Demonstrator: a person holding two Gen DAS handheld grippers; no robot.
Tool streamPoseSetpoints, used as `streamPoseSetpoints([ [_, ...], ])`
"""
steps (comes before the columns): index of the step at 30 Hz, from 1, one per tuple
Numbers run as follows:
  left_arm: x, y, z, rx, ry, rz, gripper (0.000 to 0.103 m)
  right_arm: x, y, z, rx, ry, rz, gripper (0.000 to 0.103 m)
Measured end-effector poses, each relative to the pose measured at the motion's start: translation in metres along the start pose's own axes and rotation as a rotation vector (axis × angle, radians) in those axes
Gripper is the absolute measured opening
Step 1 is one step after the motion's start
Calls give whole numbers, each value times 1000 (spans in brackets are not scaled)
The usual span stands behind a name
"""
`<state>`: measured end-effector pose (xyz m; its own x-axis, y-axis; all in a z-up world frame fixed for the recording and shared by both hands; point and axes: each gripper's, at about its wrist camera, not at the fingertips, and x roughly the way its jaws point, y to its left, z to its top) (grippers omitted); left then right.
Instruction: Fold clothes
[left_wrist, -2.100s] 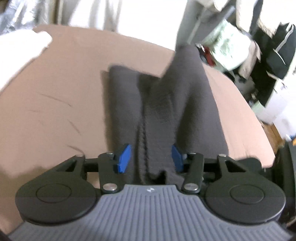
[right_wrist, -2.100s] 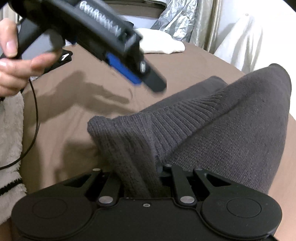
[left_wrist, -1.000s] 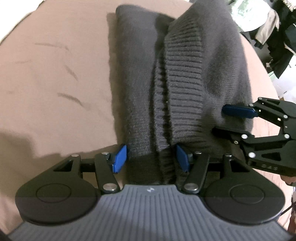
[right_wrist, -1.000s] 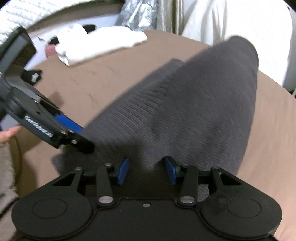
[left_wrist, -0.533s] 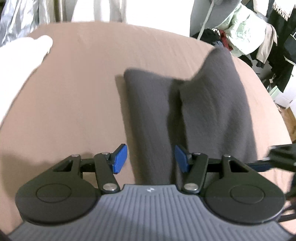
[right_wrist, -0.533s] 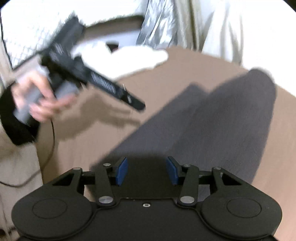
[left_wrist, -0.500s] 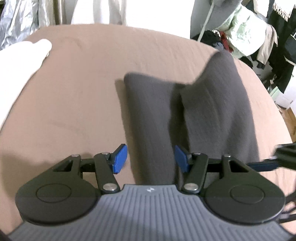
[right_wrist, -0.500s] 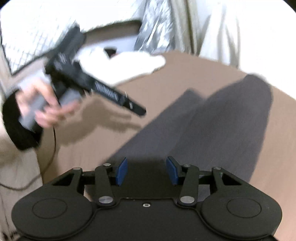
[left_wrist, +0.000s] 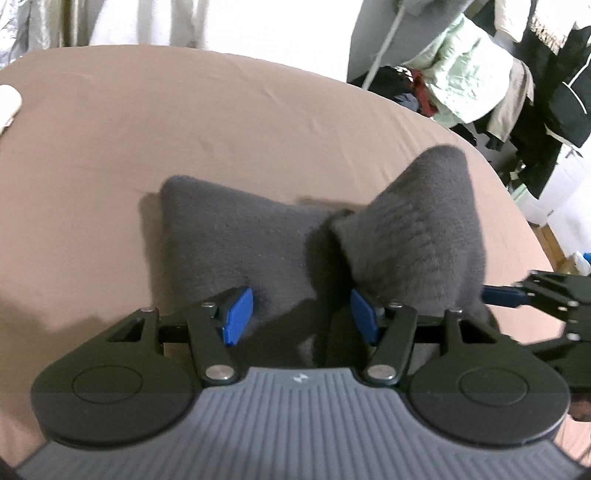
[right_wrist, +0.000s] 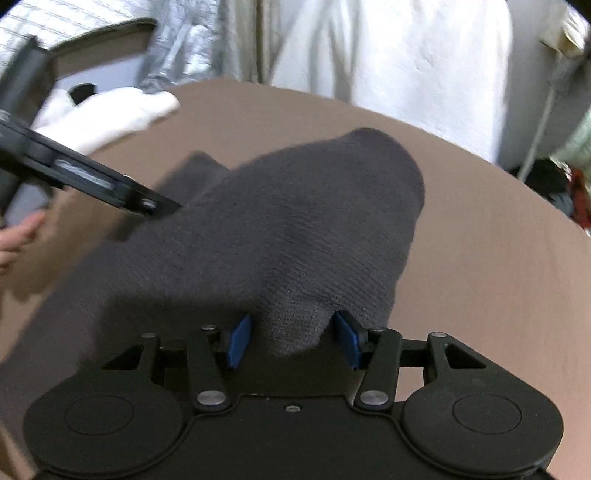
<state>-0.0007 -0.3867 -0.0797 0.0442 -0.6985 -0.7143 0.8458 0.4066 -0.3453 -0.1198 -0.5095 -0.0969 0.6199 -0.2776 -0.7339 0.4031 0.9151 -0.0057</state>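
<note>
Right under my left gripper the jaws are opening, blue pads standing clear of the cloth; a second ago the ribbed hem of the dark grey sweater was bunched between those same pads, and now only flat knit and shadow lie in the gap. Same story on the right: my right gripper is opening too, and a small nub of grey knit pokes up between its pads, touching neither as far as I can tell, where two seconds back that hem was clamped tight. So both ends are let go, and I read that as the fold being laid down and released. Moving out from the fingers, the sweater lies on the brown bed as a compact folded block, much shorter than the long strip I saw a second ago; its left half lies flat, its right half humps up into a raised peak that hasn't settled. Off to the right in the left view, the other gripper's blue pad sits just beside that hump. Further out, a white folded garment lies near the bed's far edge, well apart, and a heap of clothes lies beyond the bed. Next, I'd judge, that raised half needs pressing flat.
</note>
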Motion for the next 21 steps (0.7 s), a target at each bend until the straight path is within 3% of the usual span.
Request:
streamPoseSetpoints([
  [6, 3, 6, -2, -82, -22, -136, 61, 3, -24, -10, 116, -11, 78, 58],
  [11, 25, 6, 0, -170, 30, -253, 77, 2, -21, -16, 104, -27, 109, 58],
  [13, 30, -1, -3, -171, 41, -280, 87, 1, -23, -20, 123, -32, 123, 58],
  [14, 31, -6, -5, -157, 38, -285, 87, 2, -24, -19, 126, -35, 127, 58],
  [15, 32, -13, -6, -125, 38, -278, 82, 0, -25, -21, 128, -39, 129, 58],
  [17, 35, -29, -9, -48, 49, -251, 27, -2, -24, -22, 126, -62, 121, 58],
  [18, 35, -36, -9, -29, 44, -234, 8, -5, -22, -22, 117, -81, 115, 58],
  [21, 15, -57, -9, 21, -48, -121, 8, -17, -18, -18, 100, -144, 105, 57],
])
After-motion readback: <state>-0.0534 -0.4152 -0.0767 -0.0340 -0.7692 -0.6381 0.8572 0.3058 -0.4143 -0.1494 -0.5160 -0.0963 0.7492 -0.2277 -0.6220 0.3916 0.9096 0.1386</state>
